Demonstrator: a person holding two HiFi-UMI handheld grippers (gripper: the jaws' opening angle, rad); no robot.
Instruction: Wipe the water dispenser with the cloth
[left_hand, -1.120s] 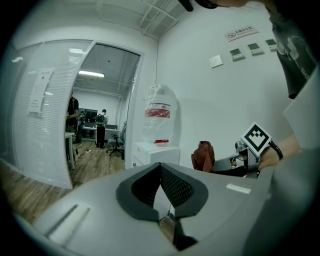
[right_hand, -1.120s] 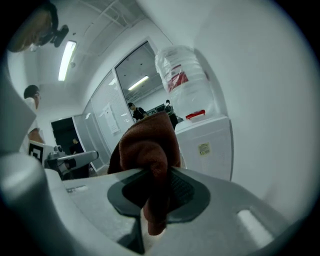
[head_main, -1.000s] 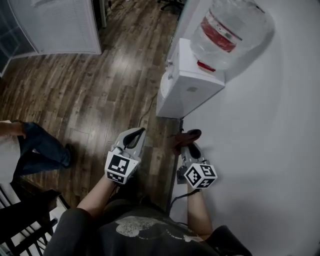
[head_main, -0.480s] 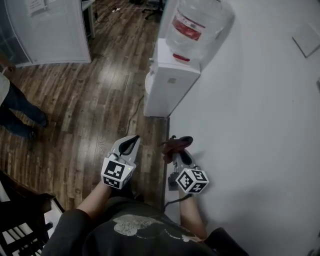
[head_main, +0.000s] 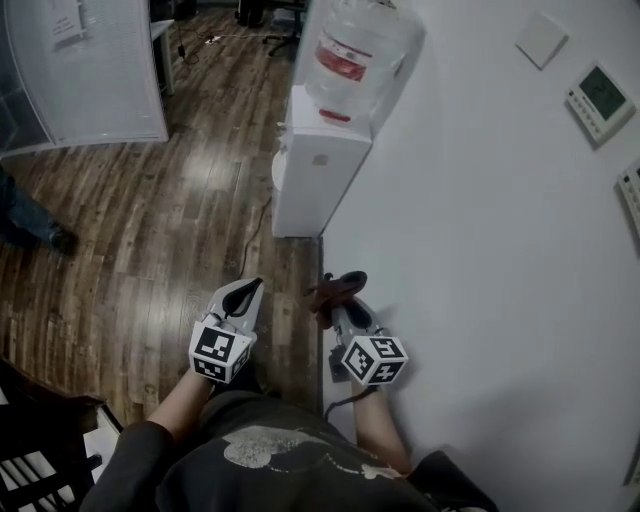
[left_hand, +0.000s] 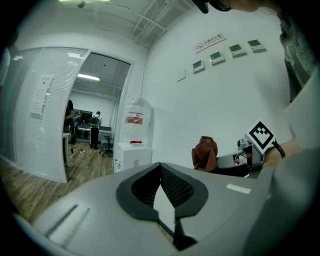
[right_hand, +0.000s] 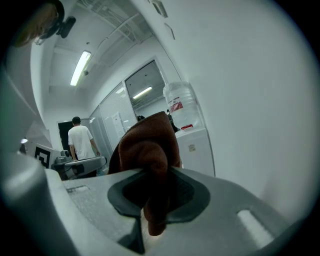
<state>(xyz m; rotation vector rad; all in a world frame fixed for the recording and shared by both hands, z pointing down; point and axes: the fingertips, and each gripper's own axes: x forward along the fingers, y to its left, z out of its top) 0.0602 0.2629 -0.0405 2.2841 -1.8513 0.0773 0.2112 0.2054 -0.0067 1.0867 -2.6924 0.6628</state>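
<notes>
Cloth (head_main: 330, 290): rust-brown, soft and crumpled into a lump. It is pinched in the right gripper, close beside the wall and well short of the dispenser.
Right gripper (head_main: 345, 300): smooth grey plastic shell with black ribbed pads. The pads are pressed onto the cloth, and a fold of it hangs down between them.
Left gripper (head_main: 243, 292): same grey shell and dark pads, pressed together at the tips with nothing between. It is held just beside the right one, above the floor.
Water dispenser (head_main: 318, 170): white boxy cabinet with flat faces, standing at the floor's edge against the wall, ahead of both grippers.
Bottle (head_main: 352, 50): clear rounded plastic with a red label, upended on the dispenser's top.
Floor (head_main: 150, 220): dark wood planks, glossy, with a pale glare.
Wall (head_main: 480, 260): smooth matte white.
Partition (head_main: 90, 70): glass with white slatted blinds, across the floor from the dispenser.
</notes>
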